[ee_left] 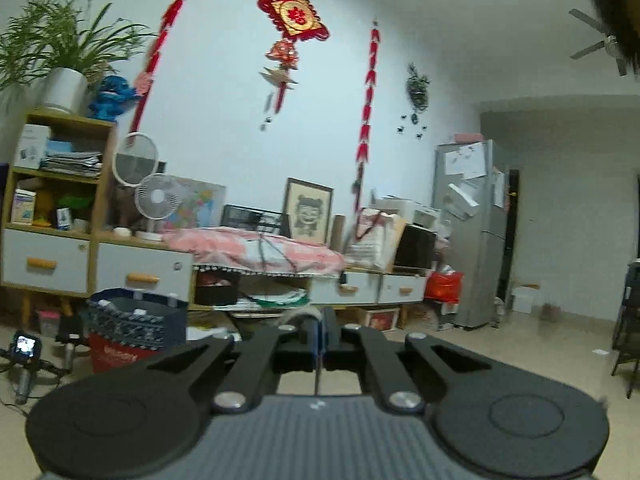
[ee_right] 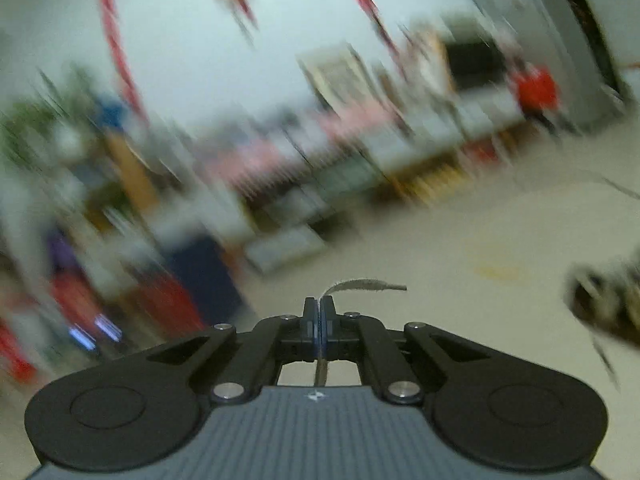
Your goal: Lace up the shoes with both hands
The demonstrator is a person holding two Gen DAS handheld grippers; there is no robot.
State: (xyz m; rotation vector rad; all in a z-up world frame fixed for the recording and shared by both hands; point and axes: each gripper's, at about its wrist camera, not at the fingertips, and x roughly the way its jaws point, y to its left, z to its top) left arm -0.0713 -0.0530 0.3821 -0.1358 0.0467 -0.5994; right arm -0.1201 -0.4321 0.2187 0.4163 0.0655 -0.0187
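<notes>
Fingers on the right gripper pinched on a grey lace, its tip poking out. Left gripper fingers also clamped, a grey lace bit just beyond. Blurry shoe at right edge. Lacing looks unfinished; progress unclear.

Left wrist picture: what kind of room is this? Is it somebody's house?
Most likely a living room in someone's home. A silver fridge covered in papers stands by the wall, a potted plant sits on a wooden cabinet with drawers, and a red knot decoration hangs on the wall.
</notes>
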